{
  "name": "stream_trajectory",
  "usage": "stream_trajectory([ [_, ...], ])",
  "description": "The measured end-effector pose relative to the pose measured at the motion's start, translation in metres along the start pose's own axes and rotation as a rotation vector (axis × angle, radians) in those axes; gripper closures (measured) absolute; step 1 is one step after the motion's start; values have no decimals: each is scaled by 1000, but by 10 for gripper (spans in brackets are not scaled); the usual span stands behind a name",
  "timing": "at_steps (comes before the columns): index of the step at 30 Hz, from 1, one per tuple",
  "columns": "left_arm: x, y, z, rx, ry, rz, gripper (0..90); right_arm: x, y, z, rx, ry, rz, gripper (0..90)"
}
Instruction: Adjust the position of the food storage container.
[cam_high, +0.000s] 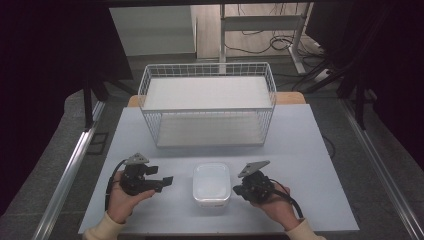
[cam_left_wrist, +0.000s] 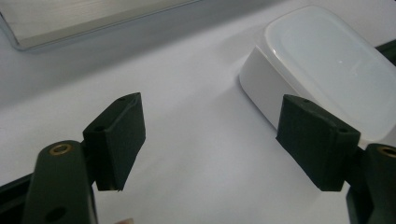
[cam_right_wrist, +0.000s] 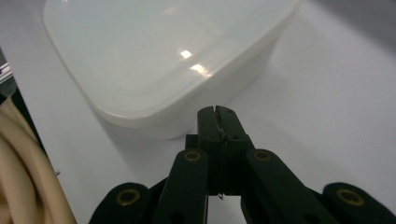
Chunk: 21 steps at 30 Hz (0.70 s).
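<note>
both hands sit low in the high view: left hand-held gripper (cam_high: 167, 181) at lower left, jaws spread wide with nothing between them, right hand-held gripper (cam_high: 239, 190) at lower right, jaws clenched together on nothing. white lidded container (cam_high: 211, 185) rests on the counter (cam_high: 300, 150) at bottom centre, between the two, just beside the right one's tips. wire basket (cam_high: 207, 104) stands above it, mid-frame. no readable label or writing on anything.

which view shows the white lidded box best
The high view: the white lidded box sits whole on the table between both grippers. The left gripper view catches one corner and part of the lid; the right gripper view shows it close, cropped at the top.
</note>
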<state>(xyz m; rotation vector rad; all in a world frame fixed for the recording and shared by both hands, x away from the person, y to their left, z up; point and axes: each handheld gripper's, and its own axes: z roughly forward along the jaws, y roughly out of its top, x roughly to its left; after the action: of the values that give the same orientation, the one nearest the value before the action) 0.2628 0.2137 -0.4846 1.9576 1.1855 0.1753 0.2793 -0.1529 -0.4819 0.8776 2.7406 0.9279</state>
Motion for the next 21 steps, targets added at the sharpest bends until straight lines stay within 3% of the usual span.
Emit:
stream_trajectory([
  [4,0,1,-1,-6,-5,-6,233,-9,-2,-13,-46,-33,32,891],
  [5,0,1,-1,-7,-7,-8,233,-19,-5,-24,-91,-56,65,890],
  [7,0,1,-1,-5,-9,-9,232,-27,-8,-31,-129,-69,101,861],
  [8,0,1,-1,-5,-9,-9,232,-29,-9,-33,-137,-72,106,797],
  [9,0,1,-1,-4,-11,-12,231,-33,-11,-35,-151,-77,114,675],
  [10,0,1,-1,-4,-11,-12,231,-33,-11,-35,-151,-77,114,675],
  [11,0,1,-1,-5,-14,-17,230,-38,-12,-37,-187,-96,153,480],
  [14,0,1,-1,-8,-18,-18,230,-41,-14,-37,-204,-96,177,418],
  [17,-1,2,-2,-9,-27,-23,229,-46,-15,-39,-246,-92,230,326],
  [21,-2,4,-4,-17,-22,-43,231,-48,-14,-41,-268,-101,245,256],
])
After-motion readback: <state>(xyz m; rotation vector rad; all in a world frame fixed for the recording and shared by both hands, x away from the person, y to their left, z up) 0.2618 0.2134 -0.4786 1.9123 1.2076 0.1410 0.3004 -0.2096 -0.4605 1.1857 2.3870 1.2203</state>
